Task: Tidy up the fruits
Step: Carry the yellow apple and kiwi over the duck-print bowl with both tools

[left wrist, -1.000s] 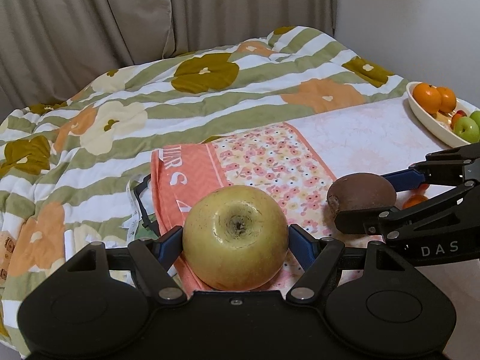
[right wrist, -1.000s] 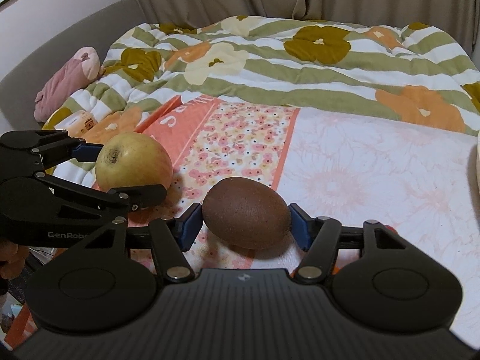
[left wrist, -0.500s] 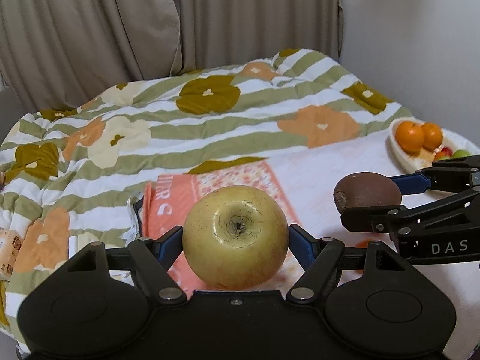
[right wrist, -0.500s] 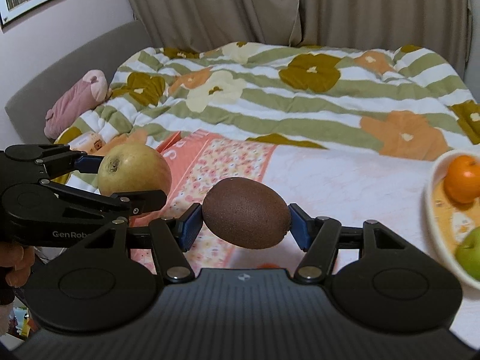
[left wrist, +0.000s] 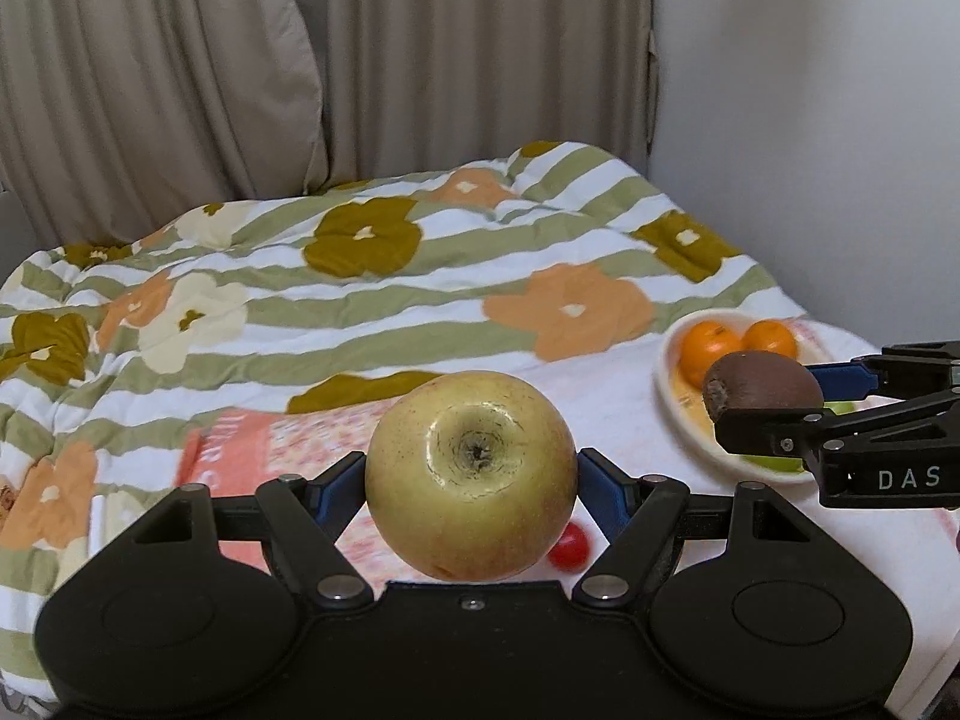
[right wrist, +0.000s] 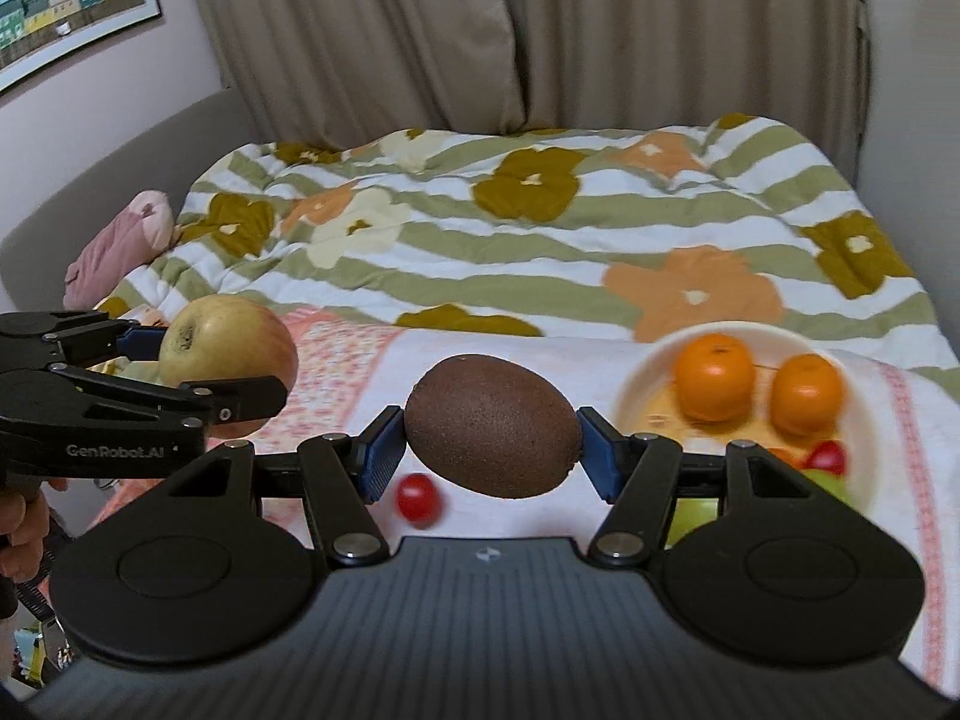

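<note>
My left gripper (left wrist: 472, 483) is shut on a yellow-green apple (left wrist: 471, 474), held above the bed with its blue pads pressing both sides. My right gripper (right wrist: 491, 444) is shut on a brown kiwi (right wrist: 492, 426). In the left wrist view the kiwi (left wrist: 762, 384) hangs to the right, in front of the white fruit plate (left wrist: 669, 381). In the right wrist view the apple (right wrist: 231, 348) hangs at left. The plate (right wrist: 636, 390) holds two oranges (right wrist: 714, 375), a green fruit (right wrist: 831, 480) and a small red one (right wrist: 827, 457). A small red tomato (right wrist: 418, 498) lies on the cloth below the kiwi.
A striped floral quilt (left wrist: 360, 288) covers the far half of the bed. A pink floral towel (left wrist: 252, 450) lies at left on the white sheet (right wrist: 600, 360). Curtains (left wrist: 300, 72) hang behind. A pink soft toy (right wrist: 114, 246) rests by the grey headboard. A person's hand (right wrist: 24, 528) shows at lower left.
Both grippers rose and moved right toward the plate with their fruits. The plate now shows more fully, and the small red tomato has come into view.
</note>
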Available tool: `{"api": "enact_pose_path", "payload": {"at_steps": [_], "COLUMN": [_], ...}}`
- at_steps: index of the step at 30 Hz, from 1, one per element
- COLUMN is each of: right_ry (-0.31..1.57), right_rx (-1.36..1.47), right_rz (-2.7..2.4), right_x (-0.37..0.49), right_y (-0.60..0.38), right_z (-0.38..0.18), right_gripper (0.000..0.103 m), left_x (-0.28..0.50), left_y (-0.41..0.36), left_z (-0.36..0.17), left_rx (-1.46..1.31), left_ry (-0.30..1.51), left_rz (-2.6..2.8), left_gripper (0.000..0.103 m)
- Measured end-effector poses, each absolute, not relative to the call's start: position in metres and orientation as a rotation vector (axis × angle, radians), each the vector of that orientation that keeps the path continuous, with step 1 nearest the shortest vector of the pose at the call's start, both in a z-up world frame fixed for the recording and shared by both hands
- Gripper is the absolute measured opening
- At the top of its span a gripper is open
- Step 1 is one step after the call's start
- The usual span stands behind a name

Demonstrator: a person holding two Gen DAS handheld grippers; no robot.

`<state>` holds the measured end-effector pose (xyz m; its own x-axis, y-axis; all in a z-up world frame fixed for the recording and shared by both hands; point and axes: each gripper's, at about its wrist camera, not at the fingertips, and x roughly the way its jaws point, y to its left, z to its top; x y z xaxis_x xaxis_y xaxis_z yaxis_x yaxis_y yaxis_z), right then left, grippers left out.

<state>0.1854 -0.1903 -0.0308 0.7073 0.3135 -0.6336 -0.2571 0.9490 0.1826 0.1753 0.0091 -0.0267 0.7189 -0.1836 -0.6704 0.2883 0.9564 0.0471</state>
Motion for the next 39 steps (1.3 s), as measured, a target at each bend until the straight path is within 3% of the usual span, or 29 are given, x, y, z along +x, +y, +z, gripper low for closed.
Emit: {"api": "enact_pose_path", "payload": {"at_steps": [19,36,39], "right_ry": [0.725,0.761,0.760], "right_rx": [0.084,0.114,0.115], "right_rz": [0.267,0.275,0.274], "right_x": [0.217,0.243,0.242], "right_y": [-0.346,-0.375,-0.374], "right_z": [-0.044,-0.078,-0.077], "right_gripper": [0.077,0.077,0.077], "left_x": [0.207,0.252,0.245], "left_y": [-0.135,-0.172,-0.173], "left_z": [-0.053,-0.099,-0.088], "left_rx": [0.151,0.133,0.142], "left_ry": [0.748,0.831,0.779], "left_rz": [-0.331,-0.320,-0.316], "left_gripper": [0.078,0.079,0.099]}}
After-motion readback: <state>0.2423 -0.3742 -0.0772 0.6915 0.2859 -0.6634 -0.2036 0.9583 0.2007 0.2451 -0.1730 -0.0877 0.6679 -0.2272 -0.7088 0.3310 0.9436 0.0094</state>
